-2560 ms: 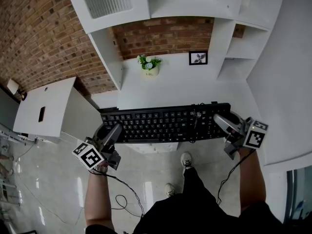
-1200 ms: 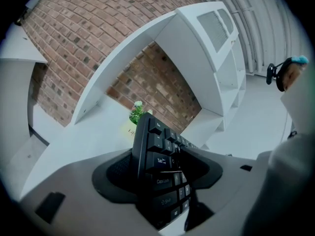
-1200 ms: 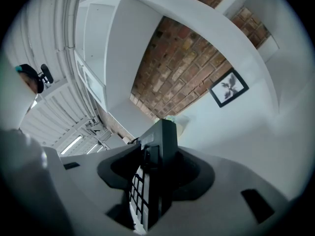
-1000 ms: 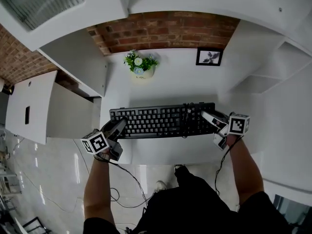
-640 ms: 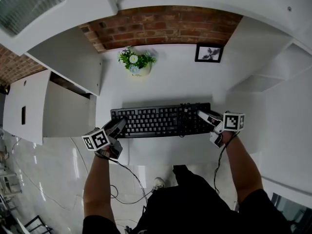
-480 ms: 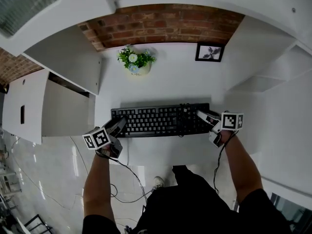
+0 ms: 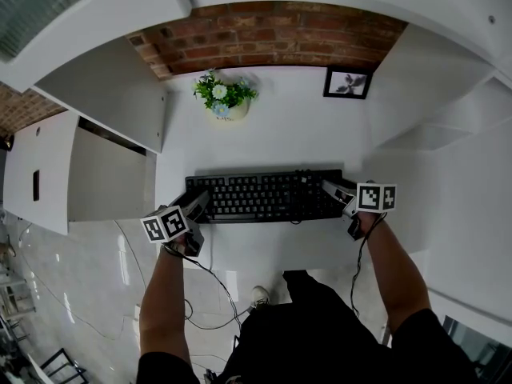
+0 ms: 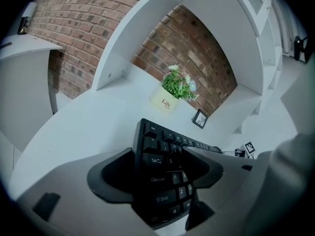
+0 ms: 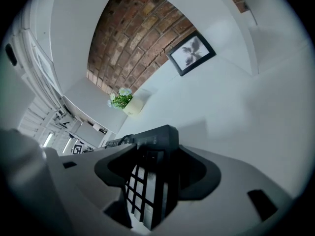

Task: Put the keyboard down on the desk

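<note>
Though a gripper stands at each of its ends, the keyboard (image 7: 264, 196) looks to be down already. In the head view it lies flat on the white desk (image 7: 280, 138), near the front edge and parallel to it. It is well apart from the flower pot (image 7: 225, 106) and the small picture frame (image 7: 346, 82) at the back by the brick wall. The left gripper (image 7: 195, 205) has the keyboard's left end between its jaws. Its own view shows the Tab, Caps Lock and Shift keys running down the gap, with dark space on either side of the board. These jaws have just been opening and stand wide, not clamped. The right gripper (image 7: 336, 191) is the mirror of it: the number-pad end sits between its jaws, which have likewise just been opening and stand wide round the board rather than on it. Whether a pad on either side brushes the keyboard's rim I cannot quite tell, since the jaw bodies shade that line, but neither appears to press. By my reading the setting-down itself is finished and the release is all but made. What is left is to draw both grippers back off the ends, toward the person, until the board lies between nothing. That wants an even, straight pull on both sides. If one pad catches the rim, the board could slew or slide toward the front edge, which is close behind it.
</note>
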Available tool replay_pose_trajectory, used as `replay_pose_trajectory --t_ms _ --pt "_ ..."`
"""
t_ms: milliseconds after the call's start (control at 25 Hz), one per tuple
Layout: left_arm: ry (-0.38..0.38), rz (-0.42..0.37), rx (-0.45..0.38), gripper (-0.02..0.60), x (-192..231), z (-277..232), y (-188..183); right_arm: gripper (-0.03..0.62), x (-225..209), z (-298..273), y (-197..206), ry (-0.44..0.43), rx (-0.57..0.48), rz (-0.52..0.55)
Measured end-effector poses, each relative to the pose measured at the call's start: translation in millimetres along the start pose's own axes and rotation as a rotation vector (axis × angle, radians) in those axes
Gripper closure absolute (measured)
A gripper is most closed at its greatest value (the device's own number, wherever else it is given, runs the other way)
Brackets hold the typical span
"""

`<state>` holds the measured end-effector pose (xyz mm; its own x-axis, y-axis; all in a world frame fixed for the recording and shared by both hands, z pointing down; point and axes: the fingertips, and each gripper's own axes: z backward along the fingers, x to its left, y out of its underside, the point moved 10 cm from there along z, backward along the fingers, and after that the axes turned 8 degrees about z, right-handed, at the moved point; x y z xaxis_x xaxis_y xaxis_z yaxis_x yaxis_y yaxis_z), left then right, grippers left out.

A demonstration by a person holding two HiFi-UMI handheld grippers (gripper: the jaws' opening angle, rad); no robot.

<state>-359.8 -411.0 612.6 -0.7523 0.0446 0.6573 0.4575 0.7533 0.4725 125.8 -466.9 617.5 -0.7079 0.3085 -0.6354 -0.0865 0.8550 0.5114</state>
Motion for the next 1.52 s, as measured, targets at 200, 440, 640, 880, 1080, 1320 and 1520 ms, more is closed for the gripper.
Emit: replay_pose_trajectory --t_ms 200,440,640,880,1080,1320,1520 --pt "-0.088 -0.063 -0.004 0.264 -0.9 -6.6 5.0 0.329 -5.8 -6.1 4.1 0.065 0.002 0.057" --pt "-0.147 -0.098 0.002 0.259 -4.1 -6.0 5.1 0.321 3.4 -8.7 2.1 0.184 0.025 0.16" --pt "-0.231 -0.245 -0.04 0.261 -18.1 -0.2 1.4 0.316 16.0 -3.4 -3.1 0.286 0.013 0.314" --pt "-0.207 -0.296 -0.137 0.273 -32.1 25.5 -2.7 0.318 39.4 17.8 -7.2 0.333 -0.093 0.371" --pt "-0.169 -0.339 -0.215 0.367 -53.6 53.7 -5.0 0.425 70.5 34.9 -6.4 0.323 -0.166 0.42" --pt "-0.115 -0.413 -0.324 0.547 -94.3 102.4 4.9 0.576 122.2 62.9 4.2 0.252 -0.278 0.474" --pt "-0.043 -0.494 -0.388 0.558 -131.1 146.1 25.1 0.576 170.3 91.0 24.0 0.18 -0.365 0.517"
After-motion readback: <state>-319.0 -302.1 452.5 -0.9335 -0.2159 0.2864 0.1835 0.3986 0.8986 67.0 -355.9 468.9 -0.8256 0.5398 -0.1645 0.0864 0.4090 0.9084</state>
